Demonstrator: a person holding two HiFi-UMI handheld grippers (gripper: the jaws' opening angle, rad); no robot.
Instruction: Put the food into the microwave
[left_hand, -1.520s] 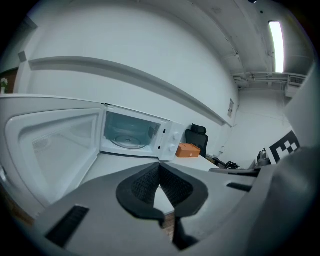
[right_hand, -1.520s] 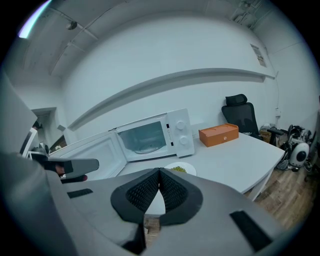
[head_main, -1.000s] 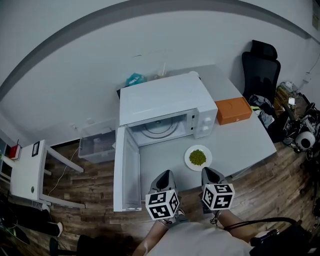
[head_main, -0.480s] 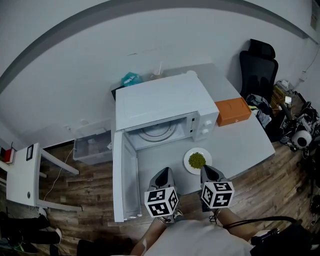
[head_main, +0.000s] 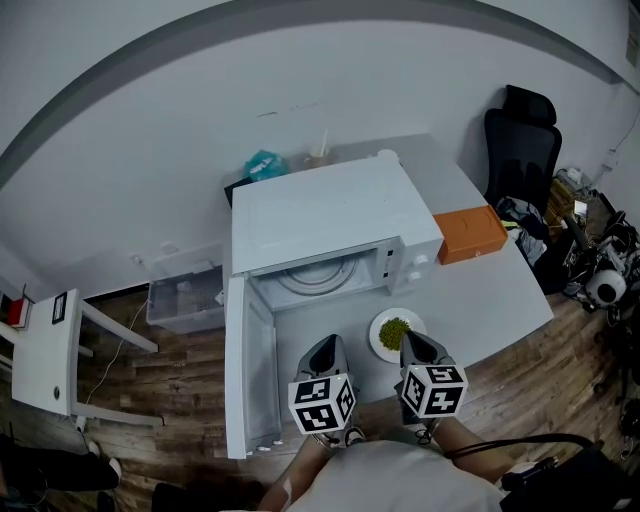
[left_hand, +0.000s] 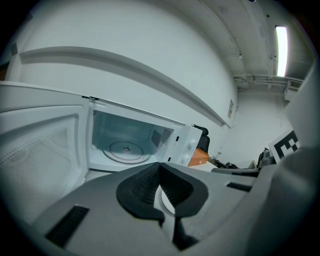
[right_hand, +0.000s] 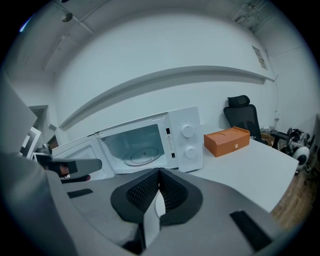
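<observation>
At the far left a small white table (head_main: 48, 345) stands on the wooden floor (head_main: 170, 385), and right of it a clear storage bin (head_main: 185, 295) sits against the wall. The white microwave (head_main: 320, 215) stands on the grey counter (head_main: 490, 290) with its door (head_main: 250, 360) swung fully open to the left, so the glass turntable (head_main: 315, 275) shows inside the bare cavity. The left tongs (head_main: 326, 345) hover over the near edge of the counter, in front of the open cavity; in the left gripper view their dark pads meet at the tips with nothing held between them. Just right of them the food (head_main: 395, 329), a small heap of green pieces, lies on a white plate (head_main: 378, 338) on the counter, in front of the microwave's control panel and outside the oven. The right tongs (head_main: 420, 342) sit at the plate's near right rim in the head view; the right gripper view shows their pads pressed together at the tips and gripping nothing, with only a pale sliver visible in the gap behind. Farther right an orange box (head_main: 470, 235) rests on the counter beside the microwave, and a black office chair (head_main: 520, 140) stands beyond the counter's far right corner.
</observation>
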